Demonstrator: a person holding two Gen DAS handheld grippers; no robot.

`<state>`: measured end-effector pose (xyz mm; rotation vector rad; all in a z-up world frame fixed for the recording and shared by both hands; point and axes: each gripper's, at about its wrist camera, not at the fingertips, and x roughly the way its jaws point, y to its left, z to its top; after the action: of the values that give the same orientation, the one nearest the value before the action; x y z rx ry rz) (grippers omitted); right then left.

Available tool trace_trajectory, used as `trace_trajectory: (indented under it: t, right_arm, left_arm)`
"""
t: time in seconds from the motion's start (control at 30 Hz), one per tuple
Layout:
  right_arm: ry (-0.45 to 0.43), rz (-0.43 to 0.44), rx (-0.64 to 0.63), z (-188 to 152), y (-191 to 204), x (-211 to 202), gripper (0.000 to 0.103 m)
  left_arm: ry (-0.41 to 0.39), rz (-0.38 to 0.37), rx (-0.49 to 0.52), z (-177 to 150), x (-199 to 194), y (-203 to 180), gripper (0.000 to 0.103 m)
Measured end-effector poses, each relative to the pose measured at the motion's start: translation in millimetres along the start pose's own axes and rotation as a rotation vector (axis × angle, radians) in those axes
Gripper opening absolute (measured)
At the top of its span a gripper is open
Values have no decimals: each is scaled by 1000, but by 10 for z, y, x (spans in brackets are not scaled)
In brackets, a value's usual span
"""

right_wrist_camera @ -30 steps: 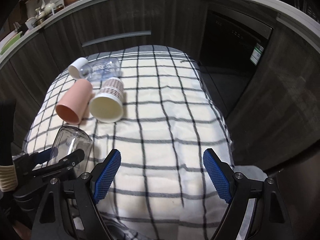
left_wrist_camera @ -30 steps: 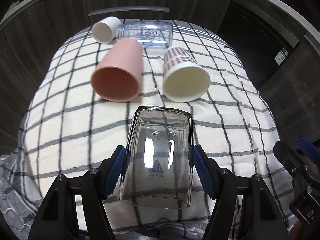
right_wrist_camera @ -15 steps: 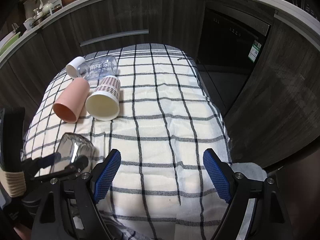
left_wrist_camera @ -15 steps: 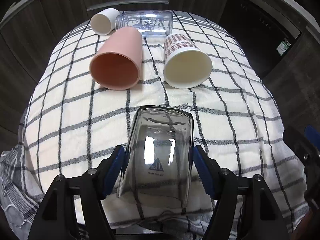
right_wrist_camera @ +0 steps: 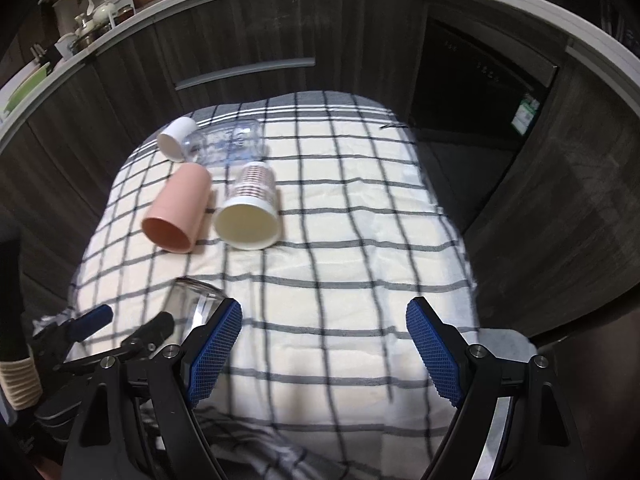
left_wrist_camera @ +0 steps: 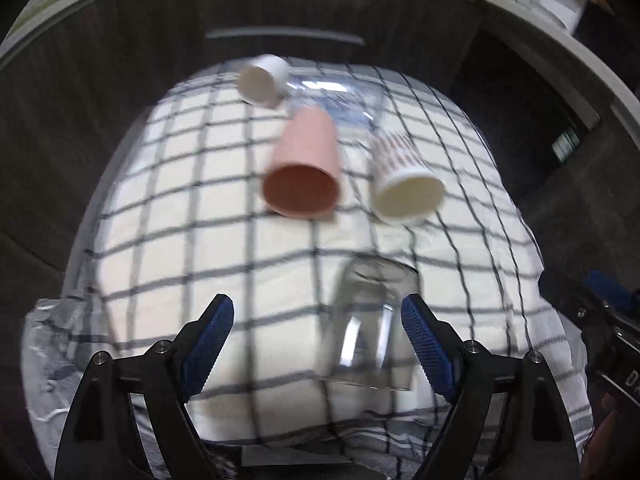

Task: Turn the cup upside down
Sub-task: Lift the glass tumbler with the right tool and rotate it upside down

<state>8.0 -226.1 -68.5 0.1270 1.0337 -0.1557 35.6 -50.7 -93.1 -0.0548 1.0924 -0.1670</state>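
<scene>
We see the glass cup [left_wrist_camera: 370, 320] standing mouth-down near the table's [left_wrist_camera: 208, 200] front edge, just inside the left tongs' [left_wrist_camera: 316, 332] right finger; both left and right tongs [right_wrist_camera: 324, 344] gape wide, gripping nothing. A sideways brush could topple it; open cloth lies rightward.

Left hand-held gripper [left_wrist_camera: 314, 328] has its 2 fingers spread wide; right hand-held gripper [right_wrist_camera: 324, 340] likewise gapes, gripping nothing.

Home kitchen, dark wood cabinets [right_wrist_camera: 240, 52] beyond the jaws, built-in oven [right_wrist_camera: 480, 76] ahead right, cluttered counter [right_wrist_camera: 80, 40] above
</scene>
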Motion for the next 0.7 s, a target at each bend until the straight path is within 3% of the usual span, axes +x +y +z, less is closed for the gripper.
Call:
trace_trajectory:
  t: [0.17,0.33,0.7]
  right_arm:
    - [137,92,10,176,280,184,84]
    - [370,171,37,336,548,568,84]
    - [806,126,47,422,944,1384,84]
  left_arm:
    - [-78,39,-92,130,-206,425,91]
    - [-122,46,-155,255,-275,784,92]
    - [-121,-2,-175,577,-133,1096,93]
